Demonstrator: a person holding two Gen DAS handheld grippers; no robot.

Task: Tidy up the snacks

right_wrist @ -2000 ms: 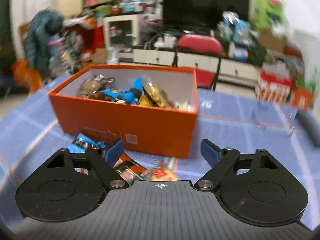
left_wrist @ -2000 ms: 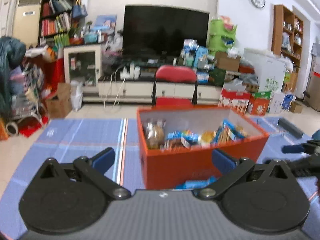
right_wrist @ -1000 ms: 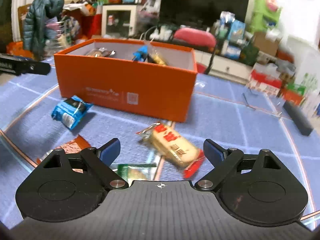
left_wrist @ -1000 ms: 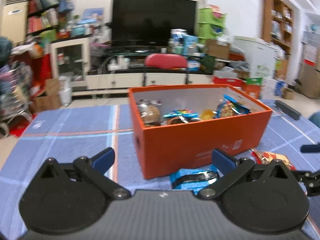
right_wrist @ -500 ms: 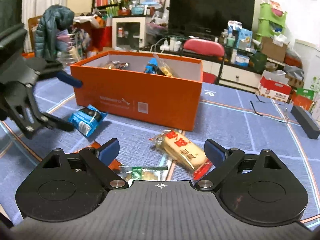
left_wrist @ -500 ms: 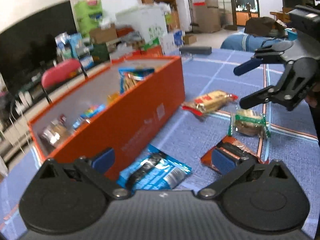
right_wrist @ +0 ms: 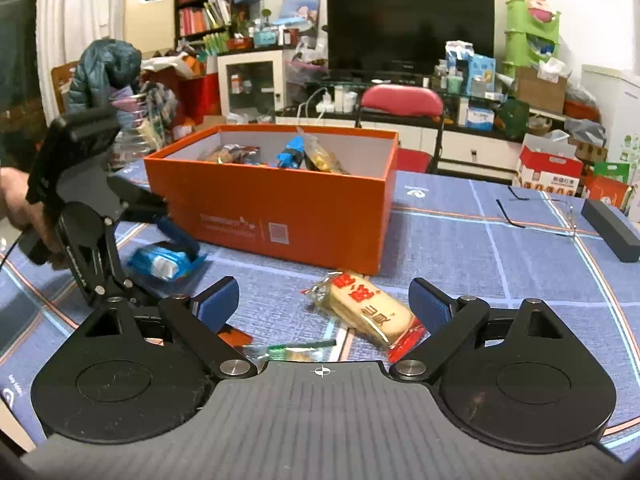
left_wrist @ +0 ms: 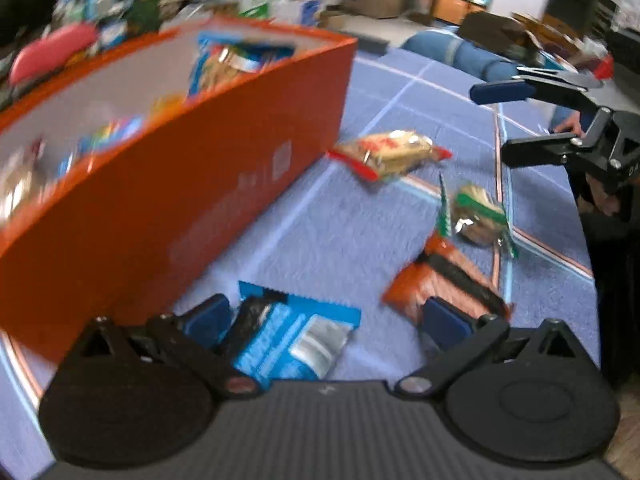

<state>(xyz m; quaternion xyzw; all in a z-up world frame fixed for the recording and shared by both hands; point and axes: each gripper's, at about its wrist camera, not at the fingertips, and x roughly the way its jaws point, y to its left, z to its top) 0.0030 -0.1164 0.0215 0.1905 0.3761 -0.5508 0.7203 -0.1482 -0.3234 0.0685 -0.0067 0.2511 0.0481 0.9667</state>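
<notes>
Orange box [right_wrist: 280, 204] set on a blue cloth [right_wrist: 500, 264], snacks held inside, left gripper [left_wrist: 324, 318] spread over a blue packet [left_wrist: 292, 340] just beside the box, right gripper [right_wrist: 324, 304] spread near a biscuit packet [right_wrist: 364, 312] before the box, nothing pinched

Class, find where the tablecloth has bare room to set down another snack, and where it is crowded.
Free: the cloth right of the orange box, between the rice cracker pack and the dark bar. Crowded: in front of the box, around the blue packet and green packet.
</notes>
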